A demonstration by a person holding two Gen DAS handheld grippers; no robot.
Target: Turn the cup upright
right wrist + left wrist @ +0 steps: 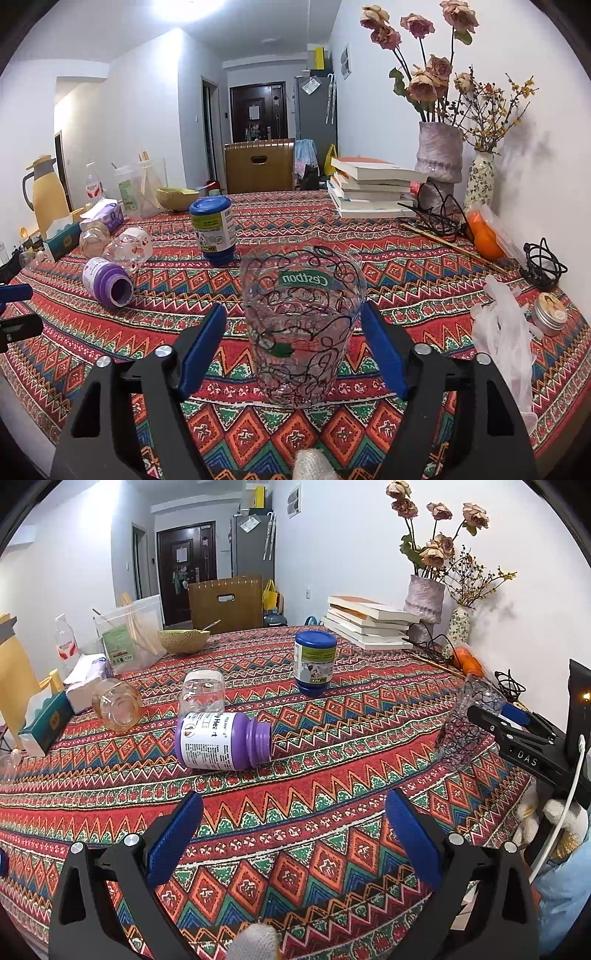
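A clear plastic cup with black scribble lines stands upright on the patterned tablecloth, wide mouth up. My right gripper is open, its blue fingers on either side of the cup with gaps to both walls. In the left wrist view the cup is at the far right with the right gripper around it. My left gripper is open and empty above bare cloth near the table's front.
A purple bottle lies on its side. A blue-lidded jar stands upside down. Clear jars lie at the left. Books, vases, an orange, a tin and plastic wrap line the right.
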